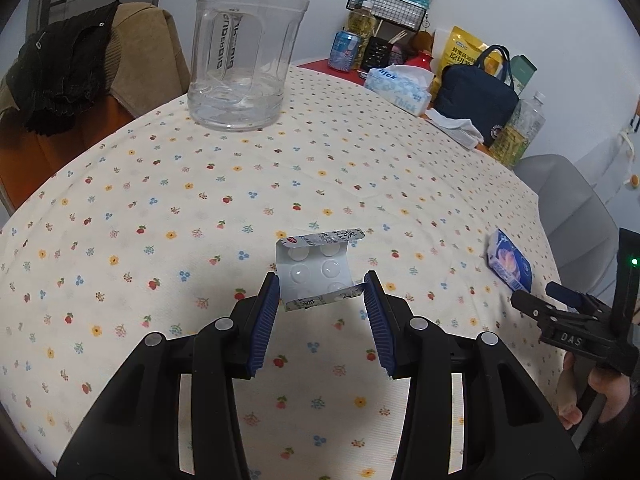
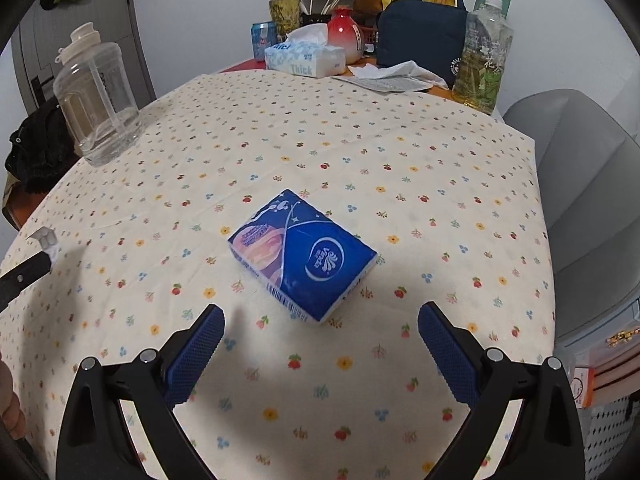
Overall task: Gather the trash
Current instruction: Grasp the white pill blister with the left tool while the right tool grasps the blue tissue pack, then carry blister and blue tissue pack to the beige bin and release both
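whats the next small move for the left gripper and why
Probably close the left gripper on the empty blister pack. The pack already sits between its open fingers, one edge against the left pad and the other near the right, so no more approach seems needed. The right gripper hangs open just short of the blue tissue packet.

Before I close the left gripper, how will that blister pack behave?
The blister pack looks thin with curled foil ends, so it will probably flex or crumple between the left gripper's pads. Its bubbles look emptied, so it is likely very light and may skid on the tablecloth.
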The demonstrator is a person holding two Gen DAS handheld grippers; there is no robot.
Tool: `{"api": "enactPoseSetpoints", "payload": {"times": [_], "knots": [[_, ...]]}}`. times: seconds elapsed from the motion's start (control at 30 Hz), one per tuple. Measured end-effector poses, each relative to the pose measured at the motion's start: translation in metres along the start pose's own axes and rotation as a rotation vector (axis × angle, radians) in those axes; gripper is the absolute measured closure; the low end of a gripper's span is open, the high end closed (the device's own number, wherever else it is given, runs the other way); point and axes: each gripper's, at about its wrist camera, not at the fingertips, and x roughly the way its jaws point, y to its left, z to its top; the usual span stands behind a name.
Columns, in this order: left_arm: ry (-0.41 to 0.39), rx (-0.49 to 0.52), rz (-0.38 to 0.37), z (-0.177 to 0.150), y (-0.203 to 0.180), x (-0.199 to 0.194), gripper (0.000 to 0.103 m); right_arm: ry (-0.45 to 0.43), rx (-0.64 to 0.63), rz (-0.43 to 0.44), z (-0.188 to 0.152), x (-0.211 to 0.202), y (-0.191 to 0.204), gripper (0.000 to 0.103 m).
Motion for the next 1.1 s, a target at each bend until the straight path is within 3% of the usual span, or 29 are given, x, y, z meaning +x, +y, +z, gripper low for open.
{"api": "enactPoseSetpoints", "payload": {"times": [0.37,0.47,0.7,0.9,1.1], "knots": [[0.019,-0.025,0.005,-0.002,0.010,0.015,0.059,0.026,0.015,-0.014,0.020,0.032,-0.008,0.008],[0.022,-0.028,0.005,-0.003,0.010,0.018,0.059,0.016,-0.001,0.009,0.022,0.033,-0.006,0.017],[0.022,-0.026,-0.006,-0.003,0.008,0.017,0.059,0.003,-0.034,0.046,0.021,0.023,0.004,0.059],[0.010,-0.018,-0.021,-0.003,0.004,0.010,0.059,0.001,-0.005,0.070,0.005,0.007,0.003,0.067],[0.000,0.006,-0.046,-0.006,-0.009,0.001,0.059,-0.008,0.034,0.096,-0.017,-0.015,-0.002,0.068]]}}
